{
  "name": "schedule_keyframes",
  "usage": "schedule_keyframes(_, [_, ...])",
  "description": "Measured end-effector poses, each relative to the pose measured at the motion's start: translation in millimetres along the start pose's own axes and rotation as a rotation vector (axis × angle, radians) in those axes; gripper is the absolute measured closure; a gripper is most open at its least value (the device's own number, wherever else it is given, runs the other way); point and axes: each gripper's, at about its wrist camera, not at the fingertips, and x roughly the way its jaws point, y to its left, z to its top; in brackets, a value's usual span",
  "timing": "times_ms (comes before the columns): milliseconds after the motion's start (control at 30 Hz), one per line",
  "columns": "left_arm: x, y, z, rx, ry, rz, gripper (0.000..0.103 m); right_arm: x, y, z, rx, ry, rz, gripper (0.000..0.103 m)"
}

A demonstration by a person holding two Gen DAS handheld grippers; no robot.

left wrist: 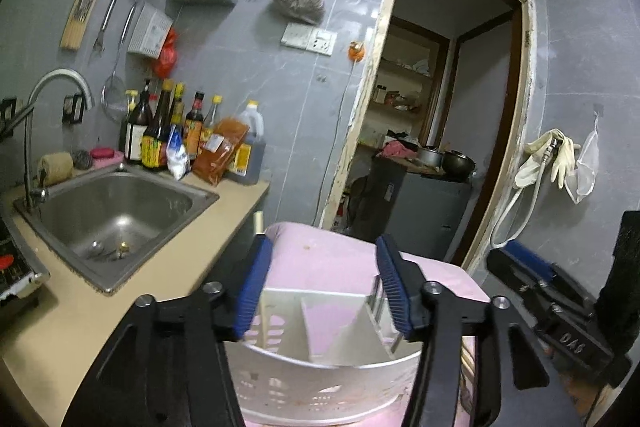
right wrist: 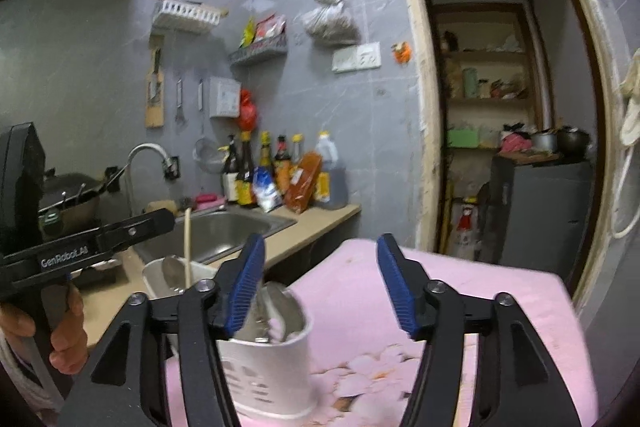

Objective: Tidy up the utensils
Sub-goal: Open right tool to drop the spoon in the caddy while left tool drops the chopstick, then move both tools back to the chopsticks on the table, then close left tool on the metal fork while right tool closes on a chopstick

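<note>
both tools gape wide, holding nothing: left tool (left wrist: 324, 283) over the white utensil holder (left wrist: 320, 367); right tool (right wrist: 320, 283) beside its upright spoons (right wrist: 276, 307), handles pointing down.

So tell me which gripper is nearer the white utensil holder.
Left. The left gripper hangs open right above the utensil holder; the right gripper is open too, a bit beside it.

Grey tiled wall (left wrist: 256, 39) behind a steel sink (left wrist: 116, 211), beige counter (left wrist: 224, 195), doorway (left wrist: 452, 99) to perhaps a pantry.
</note>
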Motion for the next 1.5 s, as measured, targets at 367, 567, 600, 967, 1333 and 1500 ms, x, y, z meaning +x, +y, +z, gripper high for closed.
schedule_keyframes(367, [6,-62,-12,0.084,0.050,-0.135,0.026,-61,-63,5,-0.011,-0.013,-0.185,0.016])
schedule_keyframes(567, [23,-103,-42,0.163,0.174,-0.217,0.026,-87,-109,-19,0.041,0.087,-0.254,0.016])
schedule_keyframes(600, [25,-108,-48,0.173,0.195,-0.230,0.026,-89,-116,-24,0.055,0.106,-0.258,0.016])
schedule_keyframes(967, [74,-152,-104,0.252,0.480,-0.300,0.043,-83,-150,-67,0.124,0.316,-0.207,0.042])
schedule_keyframes(1333, [135,-163,-136,0.261,0.742,-0.320,0.078,-36,-158,-99,0.149,0.526,-0.113,0.074])
schedule_keyframes(1500, [151,-164,-144,0.248,0.804,-0.323,0.088,-13,-158,-104,0.150,0.597,-0.071,0.081])
